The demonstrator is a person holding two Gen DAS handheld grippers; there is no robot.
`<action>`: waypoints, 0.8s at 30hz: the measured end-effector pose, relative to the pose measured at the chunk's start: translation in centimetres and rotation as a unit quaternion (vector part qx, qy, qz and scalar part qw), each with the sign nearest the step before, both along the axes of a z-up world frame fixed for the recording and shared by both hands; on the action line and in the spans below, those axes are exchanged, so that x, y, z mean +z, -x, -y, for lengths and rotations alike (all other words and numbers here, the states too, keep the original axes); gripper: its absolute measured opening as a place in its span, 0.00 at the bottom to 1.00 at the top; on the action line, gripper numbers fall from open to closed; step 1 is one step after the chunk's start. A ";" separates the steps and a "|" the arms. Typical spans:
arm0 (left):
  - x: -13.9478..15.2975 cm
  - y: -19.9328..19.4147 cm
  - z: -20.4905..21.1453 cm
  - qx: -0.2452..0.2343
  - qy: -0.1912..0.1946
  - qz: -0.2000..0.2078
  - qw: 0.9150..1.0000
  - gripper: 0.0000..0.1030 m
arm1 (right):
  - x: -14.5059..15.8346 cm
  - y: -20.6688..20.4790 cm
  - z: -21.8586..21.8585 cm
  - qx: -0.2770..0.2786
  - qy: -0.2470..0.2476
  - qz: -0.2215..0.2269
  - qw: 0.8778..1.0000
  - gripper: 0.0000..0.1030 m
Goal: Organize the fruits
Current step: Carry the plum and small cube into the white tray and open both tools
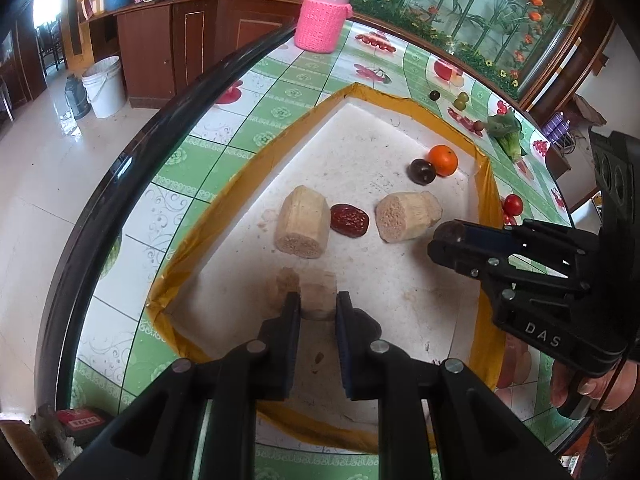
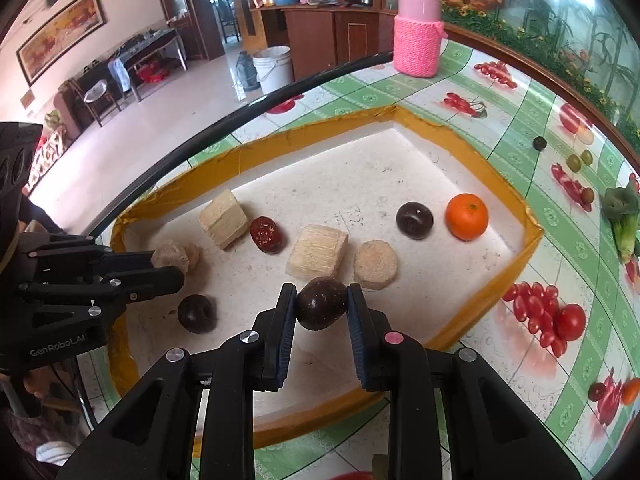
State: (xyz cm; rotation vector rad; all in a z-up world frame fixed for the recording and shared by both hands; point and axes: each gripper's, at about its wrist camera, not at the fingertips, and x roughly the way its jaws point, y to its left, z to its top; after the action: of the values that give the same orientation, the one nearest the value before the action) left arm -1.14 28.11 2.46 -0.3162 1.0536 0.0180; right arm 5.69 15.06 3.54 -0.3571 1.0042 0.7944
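Observation:
A white foam tray (image 1: pixel 240 184) (image 2: pixel 532 216) with a yellow taped rim lies on the fruit-print tablecloth. My left gripper (image 1: pixel 318 308) is shut on a beige sugarcane chunk (image 1: pixel 316 294) (image 2: pixel 176 256) over the tray's near left corner. A dark round fruit (image 2: pixel 320 304) sits between the pads of my right gripper (image 2: pixel 320 300) (image 1: pixel 444 240), low over the tray's near side. In the tray lie more sugarcane pieces (image 2: pixel 318 252) (image 1: pixel 302 226), a red date (image 2: pixel 266 234) (image 1: pixel 349 220), an orange (image 2: pixel 467 216) (image 1: pixel 443 159) and two more dark fruits (image 2: pixel 415 220) (image 2: pixel 196 314).
A pink bottle in a knitted sleeve (image 1: pixel 324 20) (image 2: pixel 418 36) stands at the table's far edge. Small loose fruits (image 1: pixel 460 102) and a leafy green vegetable (image 1: pixel 506 132) (image 2: pixel 624 220) lie on the cloth right of the tray. The table's black rim (image 1: pixel 132 168) runs along the left, with floor beyond.

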 end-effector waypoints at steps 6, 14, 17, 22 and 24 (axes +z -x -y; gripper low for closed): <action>-0.1 -0.3 0.4 -0.004 -0.007 0.002 1.000 0.19 | -0.9 -0.3 -0.3 0.005 0.010 -0.012 1.000 0.24; -0.4 0.0 0.6 -0.003 -0.008 -0.001 1.000 0.23 | -1.3 -0.2 -0.4 0.005 0.021 -0.006 1.000 0.25; -0.4 0.1 0.5 0.001 -0.002 -0.002 1.000 0.25 | -1.4 -0.2 -0.6 0.004 0.027 -0.002 1.000 0.28; -0.3 0.3 0.2 0.015 0.001 -0.003 1.000 0.36 | -1.3 -0.1 -0.7 0.000 0.031 0.003 1.000 0.30; -0.2 0.4 0.2 0.015 0.001 -0.002 1.000 0.38 | -1.1 0.0 -0.7 -0.001 0.031 0.004 1.000 0.32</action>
State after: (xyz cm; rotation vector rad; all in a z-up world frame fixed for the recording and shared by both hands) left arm -1.50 27.94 2.27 -0.3329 1.0531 0.0447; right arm 5.71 15.75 2.41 -0.4133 1.0230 0.7610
